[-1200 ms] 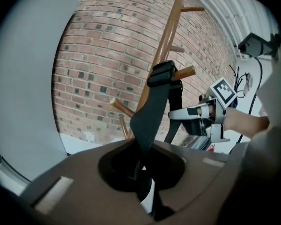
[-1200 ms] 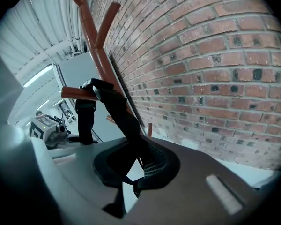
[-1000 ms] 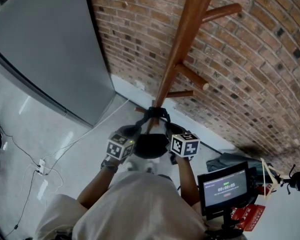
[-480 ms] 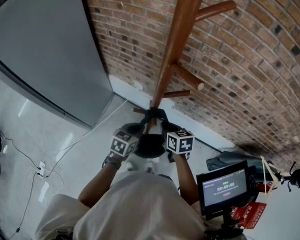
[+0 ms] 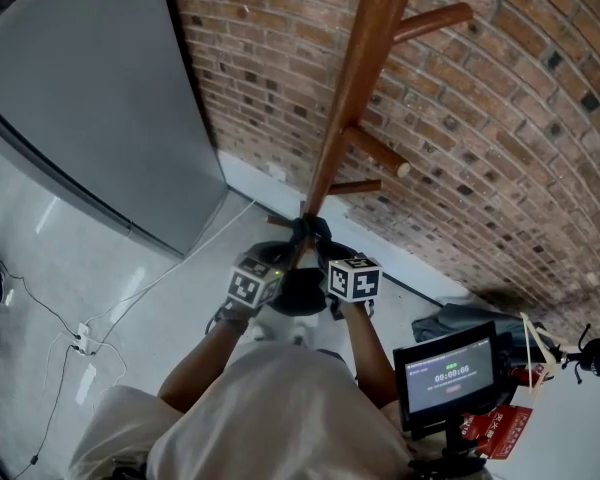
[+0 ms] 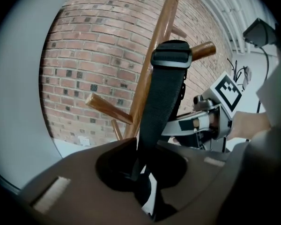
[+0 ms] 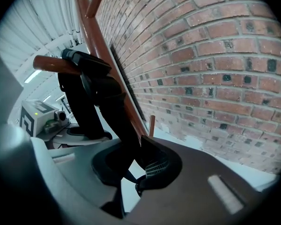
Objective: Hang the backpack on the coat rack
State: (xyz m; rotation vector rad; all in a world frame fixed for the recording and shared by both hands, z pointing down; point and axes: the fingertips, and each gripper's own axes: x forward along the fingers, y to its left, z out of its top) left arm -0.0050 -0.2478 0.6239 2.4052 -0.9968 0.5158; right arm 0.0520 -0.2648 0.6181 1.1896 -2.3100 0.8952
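Lab-like recording room: brick wall (image 5: 500, 118), glossy pale floor (image 5: 40, 228) (loose cables (image 5: 85, 340)), monitor (image 5: 450, 373) on a stand.

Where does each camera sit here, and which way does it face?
Head view: on the person's head, facing steeply down along the coat rack to the floor; torso, forearms, left gripper and right gripper show.
Left gripper view: on the left gripper, facing along its opening jaws at the strap between them, hung over a peg; the right hand shows.
Right gripper view: on the right gripper, facing along its opening jaws, strap between them, brick wall beside; the left gripper's cube shows.
Both gripper views share strap and peg.
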